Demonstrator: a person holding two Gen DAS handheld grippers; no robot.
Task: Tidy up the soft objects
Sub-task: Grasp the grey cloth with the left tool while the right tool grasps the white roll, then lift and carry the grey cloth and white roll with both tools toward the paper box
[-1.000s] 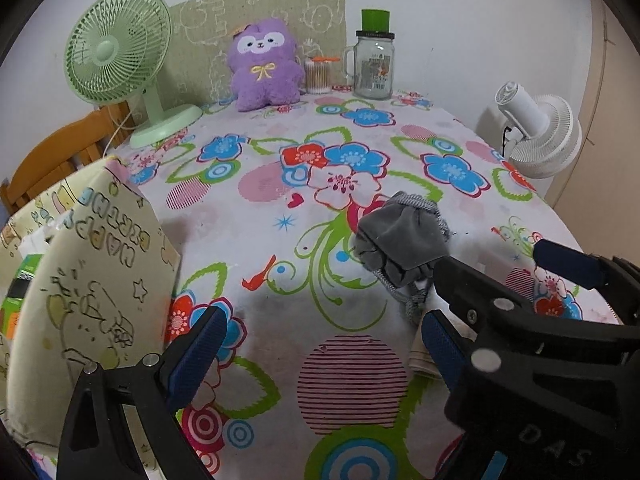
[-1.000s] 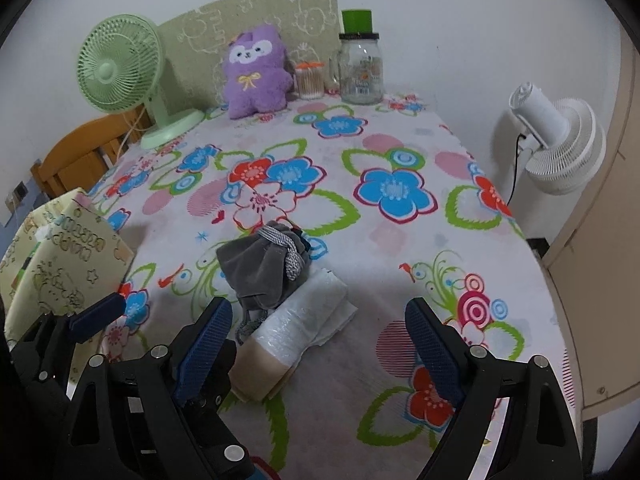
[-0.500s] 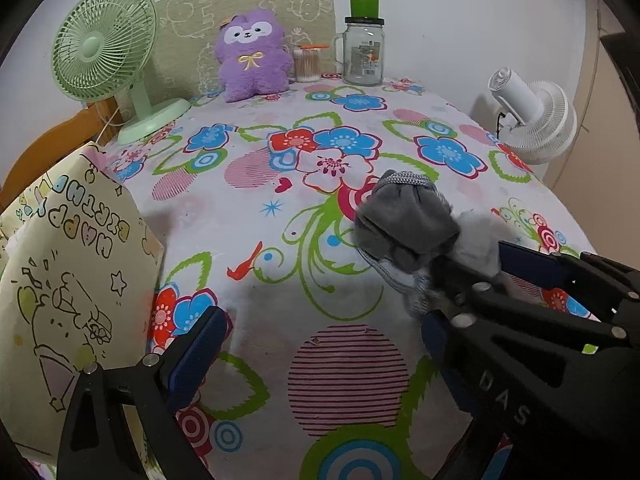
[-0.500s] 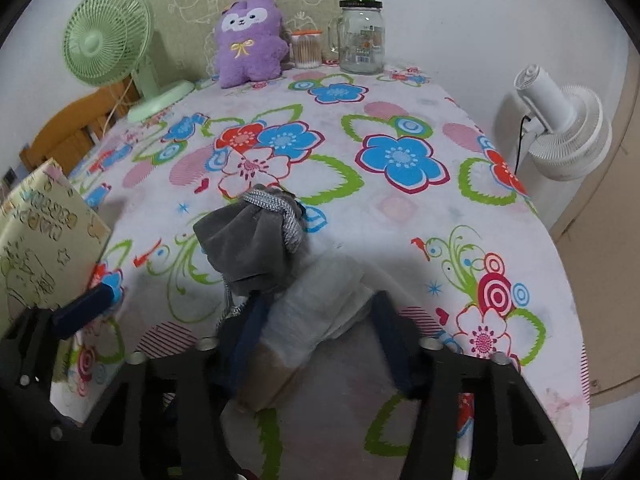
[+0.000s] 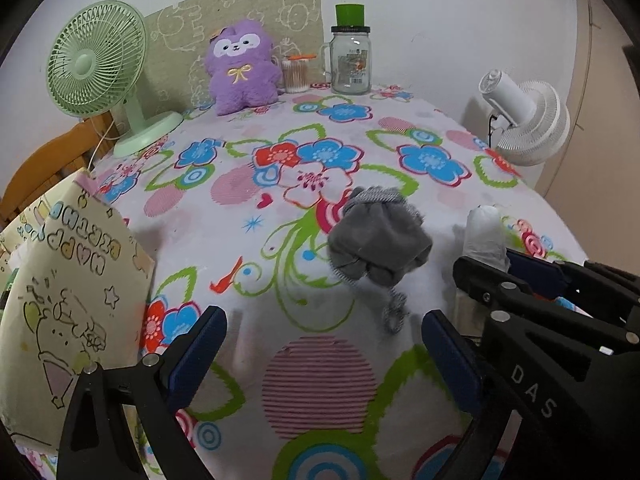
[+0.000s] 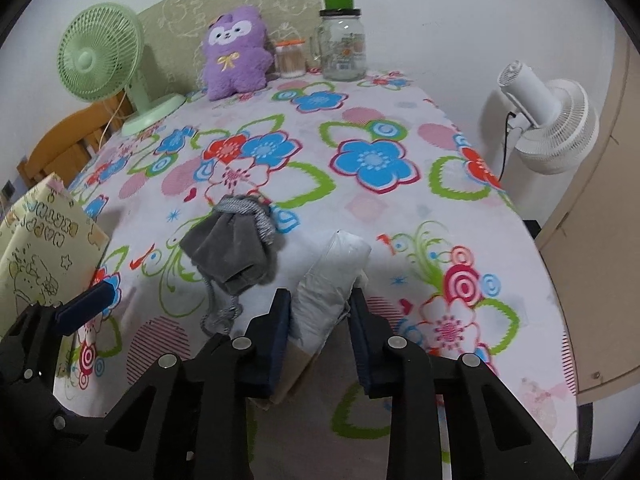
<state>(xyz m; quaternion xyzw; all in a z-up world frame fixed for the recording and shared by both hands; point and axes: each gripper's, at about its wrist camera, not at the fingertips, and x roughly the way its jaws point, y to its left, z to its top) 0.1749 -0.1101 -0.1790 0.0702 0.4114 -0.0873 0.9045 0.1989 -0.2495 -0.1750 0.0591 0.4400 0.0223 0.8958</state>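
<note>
A grey drawstring pouch (image 5: pixel 380 240) lies on the flowered tablecloth (image 5: pixel 280 184); it also shows in the right wrist view (image 6: pixel 232 248). Right of it is a white plastic-wrapped soft bundle (image 6: pixel 336 276) with a beige end. My right gripper (image 6: pixel 320 316) is shut on this bundle and tilts it up off the cloth; the bundle also shows in the left wrist view (image 5: pixel 484 236). My left gripper (image 5: pixel 324 352) is open and empty, low over the cloth in front of the pouch. A purple plush toy (image 5: pixel 242 66) sits at the far edge.
A cream gift bag (image 5: pixel 60 300) stands at the left. A green desk fan (image 5: pixel 100 68), a cotton-swab jar (image 5: pixel 296 74) and a glass mug jar with green lid (image 5: pixel 351 60) stand at the back. A white fan (image 5: pixel 524 120) is off the table's right side.
My right gripper has closed on the white bundle and raised its far end. The left gripper stayed open, with only small shifts in its view.
</note>
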